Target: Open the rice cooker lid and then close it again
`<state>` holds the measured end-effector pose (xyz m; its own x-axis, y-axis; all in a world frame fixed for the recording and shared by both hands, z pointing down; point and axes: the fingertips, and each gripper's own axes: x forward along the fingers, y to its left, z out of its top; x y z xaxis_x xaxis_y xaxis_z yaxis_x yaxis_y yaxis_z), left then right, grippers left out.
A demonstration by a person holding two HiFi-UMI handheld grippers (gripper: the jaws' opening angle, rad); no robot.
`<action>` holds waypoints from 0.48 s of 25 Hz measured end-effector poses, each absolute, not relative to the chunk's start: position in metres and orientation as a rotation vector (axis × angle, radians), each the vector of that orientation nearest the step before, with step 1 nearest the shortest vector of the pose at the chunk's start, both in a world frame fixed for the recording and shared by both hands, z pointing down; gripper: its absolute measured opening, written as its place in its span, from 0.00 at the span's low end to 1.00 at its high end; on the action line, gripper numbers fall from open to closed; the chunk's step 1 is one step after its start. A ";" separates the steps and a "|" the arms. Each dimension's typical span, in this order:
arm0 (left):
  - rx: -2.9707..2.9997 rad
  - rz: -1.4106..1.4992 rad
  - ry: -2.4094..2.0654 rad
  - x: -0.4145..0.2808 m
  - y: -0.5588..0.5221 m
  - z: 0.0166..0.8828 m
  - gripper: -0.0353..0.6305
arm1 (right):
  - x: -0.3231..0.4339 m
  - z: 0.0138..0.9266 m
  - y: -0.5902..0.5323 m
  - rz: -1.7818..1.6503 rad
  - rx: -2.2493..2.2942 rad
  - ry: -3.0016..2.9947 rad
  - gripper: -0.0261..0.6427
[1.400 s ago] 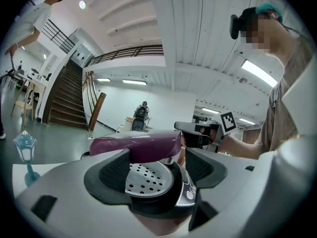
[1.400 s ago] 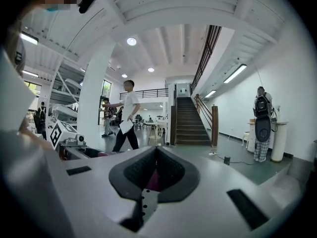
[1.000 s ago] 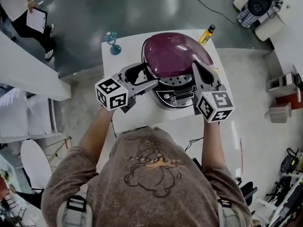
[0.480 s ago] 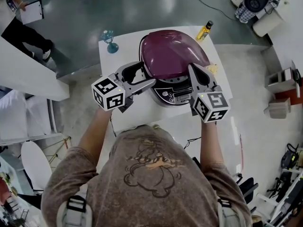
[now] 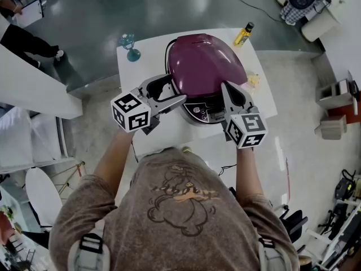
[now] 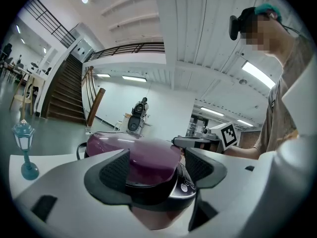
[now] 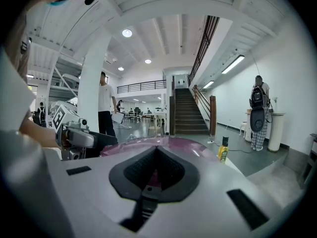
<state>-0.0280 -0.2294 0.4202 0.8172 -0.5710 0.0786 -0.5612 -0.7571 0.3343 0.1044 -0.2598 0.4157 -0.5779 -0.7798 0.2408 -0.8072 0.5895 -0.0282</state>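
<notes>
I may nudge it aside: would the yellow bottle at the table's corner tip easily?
Probably: the yellow bottle is tall and narrow, so a high push could topple it. It stands near the table edge and might fall off.

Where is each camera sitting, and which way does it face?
Head view: on the person's head, facing steeply down at the cooker; arms, left gripper and right gripper show.
Left gripper view: on the left gripper, facing along its open jaws at the cooker; torso at right.
Right gripper view: on the right gripper, facing over its shut jaws across the cooker; left arm at left.
Shared: both gripper views see the cooker and the other gripper.
</notes>
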 end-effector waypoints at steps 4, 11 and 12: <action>2.652 -0.027 -0.852 -0.027 -0.229 0.425 0.58 | 0.105 0.425 -0.257 0.212 1.316 -2.603 0.05; 2.643 -0.011 -0.847 -0.022 -0.229 0.431 0.58 | 0.107 0.440 -0.254 0.234 1.297 -2.586 0.05; 2.641 -0.010 -0.847 -0.022 -0.229 0.432 0.58 | 0.107 0.442 -0.254 0.235 1.296 -2.583 0.05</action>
